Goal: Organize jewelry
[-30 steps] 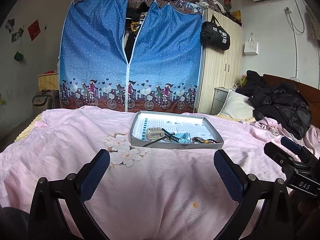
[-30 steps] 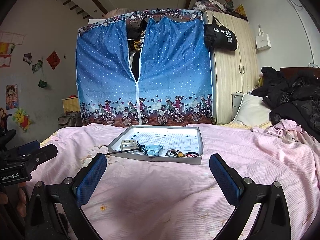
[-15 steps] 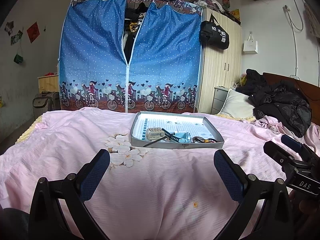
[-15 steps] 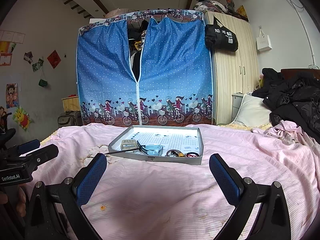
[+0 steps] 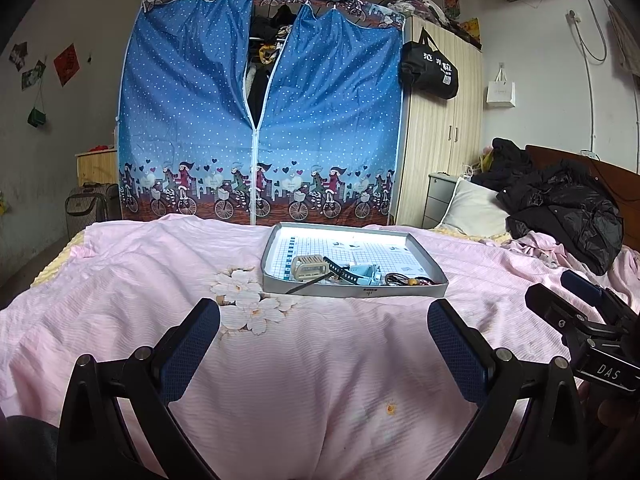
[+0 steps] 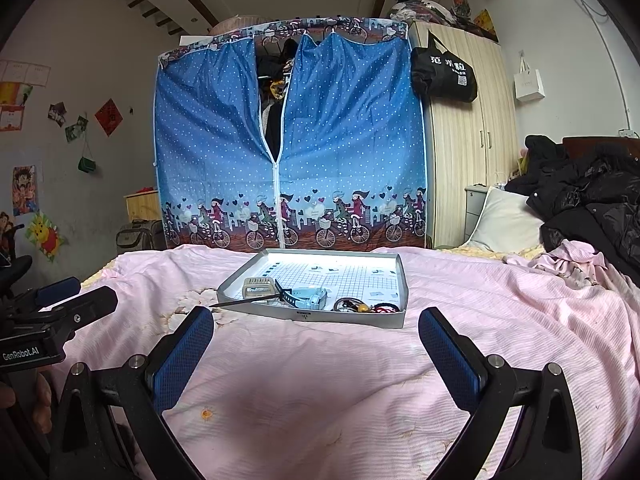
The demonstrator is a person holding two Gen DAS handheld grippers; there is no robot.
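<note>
Tongs have barely shifted over the last second: our left tongs [image 5: 324, 346] and right tongs [image 6: 316, 348] both hover above the pink bed [image 6: 320, 392], spread wide and holding nothing, well short of the tray [image 6: 394, 322]. Jewelry [image 6: 366, 306] lies bunched at the tray's near edge beside a beige clip [image 6: 259, 286], a blue piece [image 6: 310, 296] and a dark stick [image 6: 236, 303]. With so little changed, we cannot tell whether sorting lies ahead or behind.
</note>
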